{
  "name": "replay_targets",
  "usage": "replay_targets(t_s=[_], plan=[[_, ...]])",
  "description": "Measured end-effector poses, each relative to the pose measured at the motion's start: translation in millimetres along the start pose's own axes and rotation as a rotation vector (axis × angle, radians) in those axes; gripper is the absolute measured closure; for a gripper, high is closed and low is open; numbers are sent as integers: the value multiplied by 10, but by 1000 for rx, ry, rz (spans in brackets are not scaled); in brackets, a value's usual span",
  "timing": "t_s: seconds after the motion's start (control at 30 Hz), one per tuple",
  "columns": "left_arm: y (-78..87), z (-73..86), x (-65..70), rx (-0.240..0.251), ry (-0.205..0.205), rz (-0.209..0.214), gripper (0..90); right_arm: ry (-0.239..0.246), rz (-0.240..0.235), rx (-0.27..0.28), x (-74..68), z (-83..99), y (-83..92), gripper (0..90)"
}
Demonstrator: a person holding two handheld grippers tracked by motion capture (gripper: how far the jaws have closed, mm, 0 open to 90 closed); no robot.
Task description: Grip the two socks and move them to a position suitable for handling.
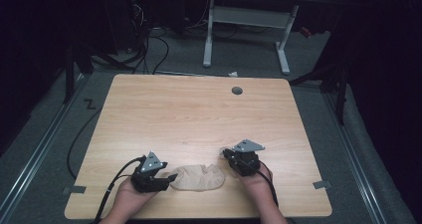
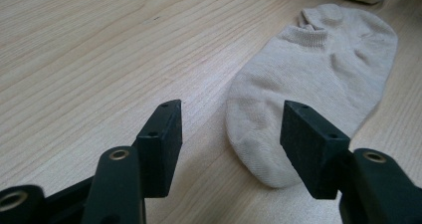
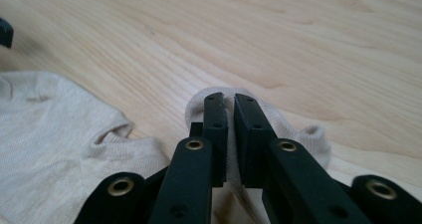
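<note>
I'm pinching the limp, light sock, seemingly its cuff, in my right gripper, while my left gripper is standing spread around the toe.

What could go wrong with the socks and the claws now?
1. The right claw pinches only a thin fold of one beige sock. Lifting may let the fabric slip out.
2. That sock seems to touch the other beige sock, so pulling may drag it across the wooden table.
3. The left claw is open, with the second sock's toe beside one jaw. Closing here might catch just the edge, or miss.
</note>
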State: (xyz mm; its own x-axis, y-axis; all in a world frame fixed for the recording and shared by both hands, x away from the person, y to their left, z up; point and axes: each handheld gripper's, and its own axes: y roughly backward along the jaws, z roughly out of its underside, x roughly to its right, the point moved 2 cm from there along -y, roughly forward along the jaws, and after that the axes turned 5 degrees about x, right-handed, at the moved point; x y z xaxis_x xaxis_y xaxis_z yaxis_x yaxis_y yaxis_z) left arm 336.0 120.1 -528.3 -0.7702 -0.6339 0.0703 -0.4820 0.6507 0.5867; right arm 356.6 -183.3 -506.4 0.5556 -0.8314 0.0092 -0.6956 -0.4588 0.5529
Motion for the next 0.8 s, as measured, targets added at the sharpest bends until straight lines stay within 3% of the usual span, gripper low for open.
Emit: replay_targets(t_s=[0.17, 0.33, 0.8], plan=[[-1, 1, 1, 0, -2, -1, 422, -29, 15, 44, 95, -20, 128, 844], [6, -2, -2, 1, -2, 0, 422, -95, 46, 78, 288, 27, 285, 843], [23, -1, -13, 1, -3, -4, 422, -182, 111, 55, 618, 313, 502, 820]])
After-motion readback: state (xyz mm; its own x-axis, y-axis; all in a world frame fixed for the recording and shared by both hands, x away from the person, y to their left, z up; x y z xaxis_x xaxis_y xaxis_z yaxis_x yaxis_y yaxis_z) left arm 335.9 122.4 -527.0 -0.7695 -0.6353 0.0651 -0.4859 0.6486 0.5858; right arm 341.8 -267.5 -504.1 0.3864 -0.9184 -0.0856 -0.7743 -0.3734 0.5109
